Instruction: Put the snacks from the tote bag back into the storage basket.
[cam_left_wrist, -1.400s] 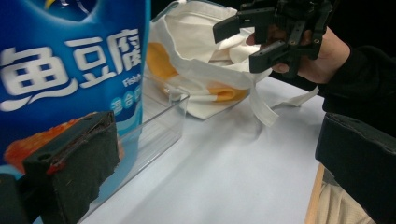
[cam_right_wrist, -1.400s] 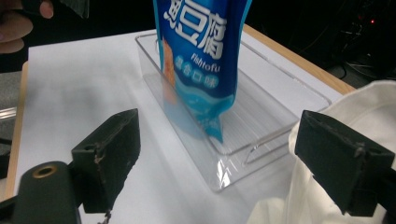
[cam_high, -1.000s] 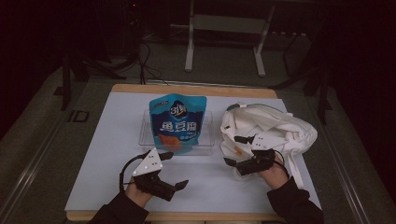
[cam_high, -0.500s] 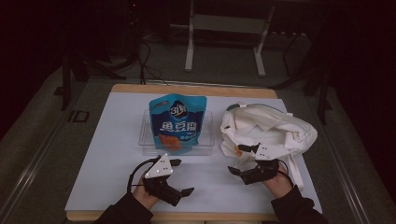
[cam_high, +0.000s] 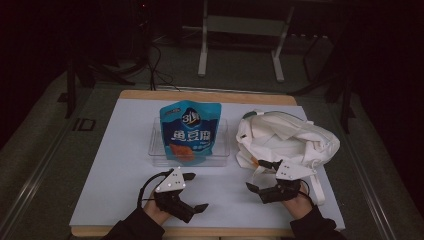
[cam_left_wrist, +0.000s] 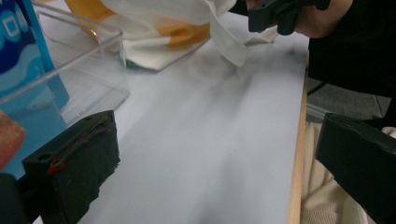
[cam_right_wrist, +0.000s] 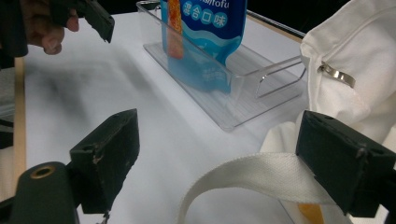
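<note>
A blue snack bag stands upright in a clear plastic tray at the table's middle. To its right lies a crumpled white tote bag. My left gripper rests near the front edge, below the tray, open with nothing between its jaws. My right gripper sits at the tote's near left corner, also open. A loop of the tote's white strap lies between its jaws, close to the right one, and is not pinched. The snack bag and tray lie ahead of it.
A white mat covers the wooden table, whose edge runs close behind my left gripper. In the left gripper view, the other hand and its gripper show at top right. Dark floor, cables and a metal stand lie beyond the table.
My right gripper has drawn back from the tote bag toward the front edge. My left gripper has shifted slightly toward the front edge too. Bag and tray have not moved.
</note>
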